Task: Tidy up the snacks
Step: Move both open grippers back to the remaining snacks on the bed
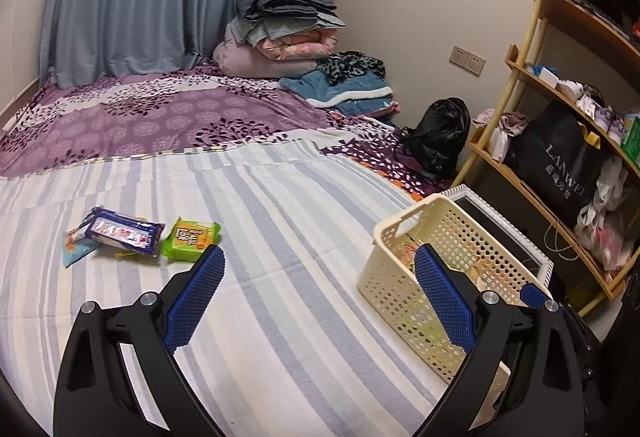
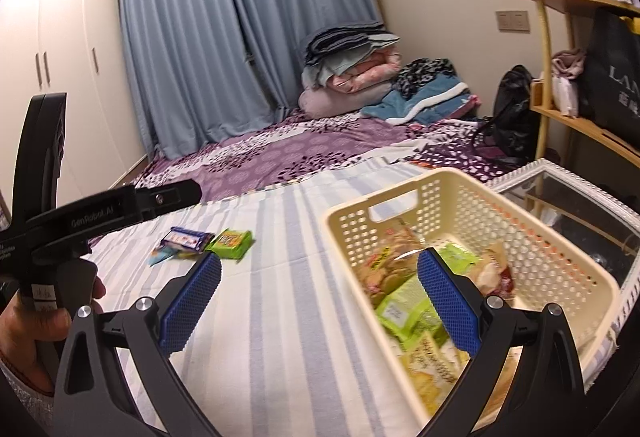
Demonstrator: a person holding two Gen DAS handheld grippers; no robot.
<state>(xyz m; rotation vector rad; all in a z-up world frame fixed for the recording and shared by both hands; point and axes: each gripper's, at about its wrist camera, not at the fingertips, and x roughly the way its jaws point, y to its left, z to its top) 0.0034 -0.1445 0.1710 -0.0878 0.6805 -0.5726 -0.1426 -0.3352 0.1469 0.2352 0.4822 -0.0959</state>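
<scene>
Snack packets [image 2: 404, 311] inside basket [image 2: 576, 265] clear only from right wrist

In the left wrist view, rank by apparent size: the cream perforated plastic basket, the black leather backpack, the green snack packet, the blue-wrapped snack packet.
1. Cream perforated plastic basket
2. Black leather backpack, though farther away, so its true size is unsure
3. Blue-wrapped snack packet
4. Green snack packet, close to the blue one

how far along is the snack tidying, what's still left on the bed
Done: several snack packets already lie in the cream basket. In hand: nothing; the left gripper and right gripper are both open and empty. Left: a green packet, a blue packet and a few smaller ones beside them on the striped sheet.
</scene>
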